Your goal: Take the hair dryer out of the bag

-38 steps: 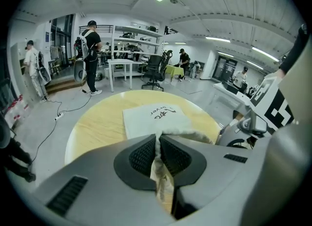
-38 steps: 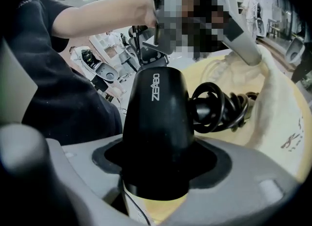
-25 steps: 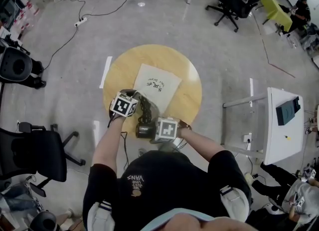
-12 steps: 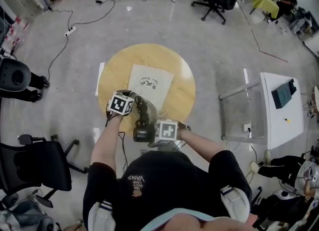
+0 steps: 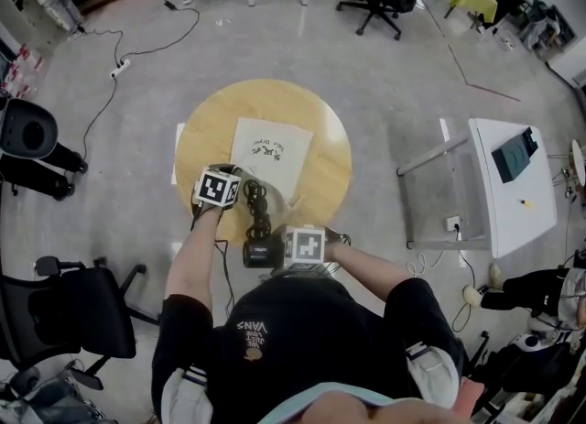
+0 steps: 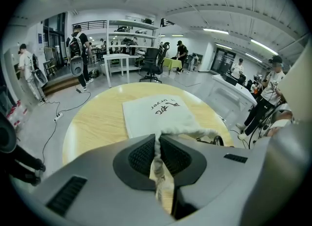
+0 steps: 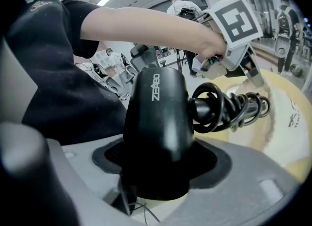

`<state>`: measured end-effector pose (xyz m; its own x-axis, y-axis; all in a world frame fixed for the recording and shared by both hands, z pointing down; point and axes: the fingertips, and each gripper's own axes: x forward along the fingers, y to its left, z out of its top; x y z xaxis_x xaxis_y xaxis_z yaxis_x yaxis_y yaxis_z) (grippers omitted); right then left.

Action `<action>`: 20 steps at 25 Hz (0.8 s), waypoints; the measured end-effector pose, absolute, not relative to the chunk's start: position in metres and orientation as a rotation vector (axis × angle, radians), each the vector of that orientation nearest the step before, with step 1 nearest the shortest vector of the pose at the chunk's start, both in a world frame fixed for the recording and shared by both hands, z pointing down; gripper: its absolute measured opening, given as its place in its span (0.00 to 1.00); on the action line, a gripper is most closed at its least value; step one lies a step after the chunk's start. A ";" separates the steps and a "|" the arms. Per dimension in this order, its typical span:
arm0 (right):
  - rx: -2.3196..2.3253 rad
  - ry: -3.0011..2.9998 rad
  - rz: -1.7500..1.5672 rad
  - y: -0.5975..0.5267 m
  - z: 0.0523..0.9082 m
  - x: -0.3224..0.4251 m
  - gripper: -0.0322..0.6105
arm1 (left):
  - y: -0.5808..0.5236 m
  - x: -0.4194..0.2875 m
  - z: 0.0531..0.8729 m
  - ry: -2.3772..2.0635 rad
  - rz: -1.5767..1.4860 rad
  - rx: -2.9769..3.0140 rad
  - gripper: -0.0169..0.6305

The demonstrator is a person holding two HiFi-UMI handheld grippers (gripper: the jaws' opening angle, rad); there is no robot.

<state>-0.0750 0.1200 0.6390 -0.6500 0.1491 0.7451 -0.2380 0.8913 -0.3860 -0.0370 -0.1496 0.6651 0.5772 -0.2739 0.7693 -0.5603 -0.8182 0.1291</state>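
1. A round wooden bench [image 5: 331,161] was recorded from above, with a white cloth bag [image 5: 271,149] lying flat on it, printed side up.
2. The left gripper [image 5: 227,184] was closed on a pinch of the bag's bunched near edge. In the left gripper view the fabric was seen squeezed between the two pads, the jaws standing almost together.
3. The right gripper [image 5: 286,250] was clamped on the black hair dryer [image 5: 262,250]. In the right gripper view its jaws were seen pressed against the barrel from either side.
4. The barrel was held at the near rim of the bench, close in front of the person's torso and outside the flat part of the bag.
5. The handle, wrapped in coils of black cord [image 5: 256,204], was seen to run from the barrel toward the bag's gathered mouth, ending just beside the left gripper. Whether its tip lay inside the fabric could not be told.
6. The left gripper was placed farther onto the bench and to the left of the right gripper, with the coiled cord stretched between the two.
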 end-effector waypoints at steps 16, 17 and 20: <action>0.163 -2.290 0.595 0.134 0.612 -0.085 0.60 | -0.138 -0.050 0.670 -0.680 1.077 2.455 0.08; 0.167 -2.302 0.604 0.135 0.610 -0.086 0.60 | -0.138 -0.051 0.670 -0.682 1.070 2.457 0.09; 0.191 -2.332 0.612 0.135 0.601 -0.088 0.60 | -0.134 -0.053 0.668 -0.688 1.053 2.472 0.12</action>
